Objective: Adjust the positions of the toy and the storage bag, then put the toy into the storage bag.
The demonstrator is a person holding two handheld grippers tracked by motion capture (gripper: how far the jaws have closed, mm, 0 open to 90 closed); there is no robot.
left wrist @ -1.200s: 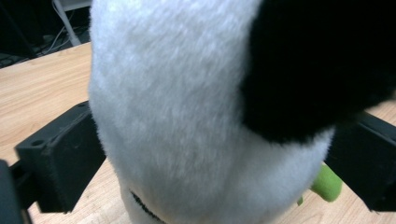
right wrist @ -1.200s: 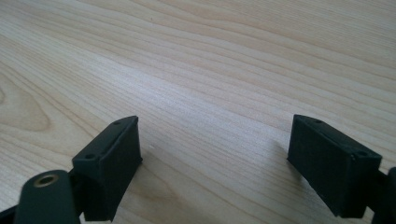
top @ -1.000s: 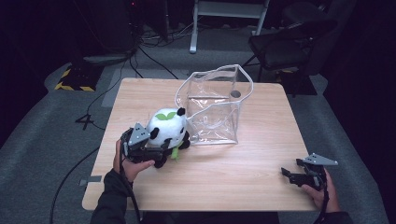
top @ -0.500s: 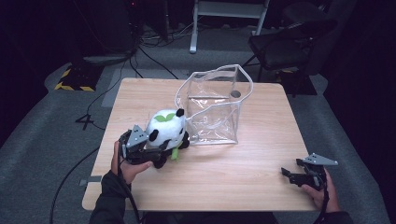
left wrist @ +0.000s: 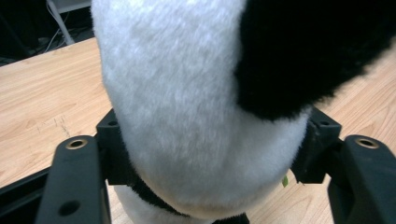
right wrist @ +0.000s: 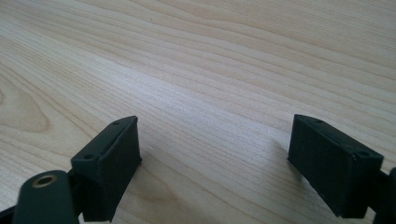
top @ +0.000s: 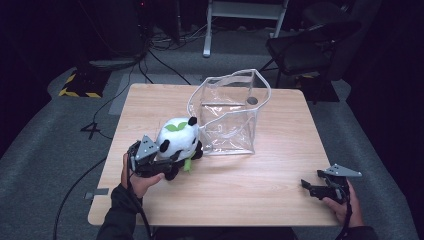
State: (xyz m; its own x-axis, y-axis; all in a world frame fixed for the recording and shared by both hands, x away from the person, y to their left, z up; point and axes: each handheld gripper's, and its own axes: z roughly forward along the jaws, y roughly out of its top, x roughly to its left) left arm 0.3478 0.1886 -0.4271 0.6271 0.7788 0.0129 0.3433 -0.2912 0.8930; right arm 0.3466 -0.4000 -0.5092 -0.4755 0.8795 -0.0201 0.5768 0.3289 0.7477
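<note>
Left gripper: I keep my jaws clamped on the plush panda, centre-left.
Change: none; the clear plastic bag awaits.
Right gripper: wide open, empty.

Wooden table: panda plush, clear bag

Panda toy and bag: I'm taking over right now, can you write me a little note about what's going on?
Left gripper: shut on the panda, fingers squeezing its sides.
Right gripper: open, holding nothing, low over the table near its front right corner.
Panda: at the table, just left of the clear bag, about touching it.
Bag: standing, mouth open at the top.
Done: panda grabbed.
Left, probably: lift the panda into the bag; the right gripper could steady the bag.
</note>
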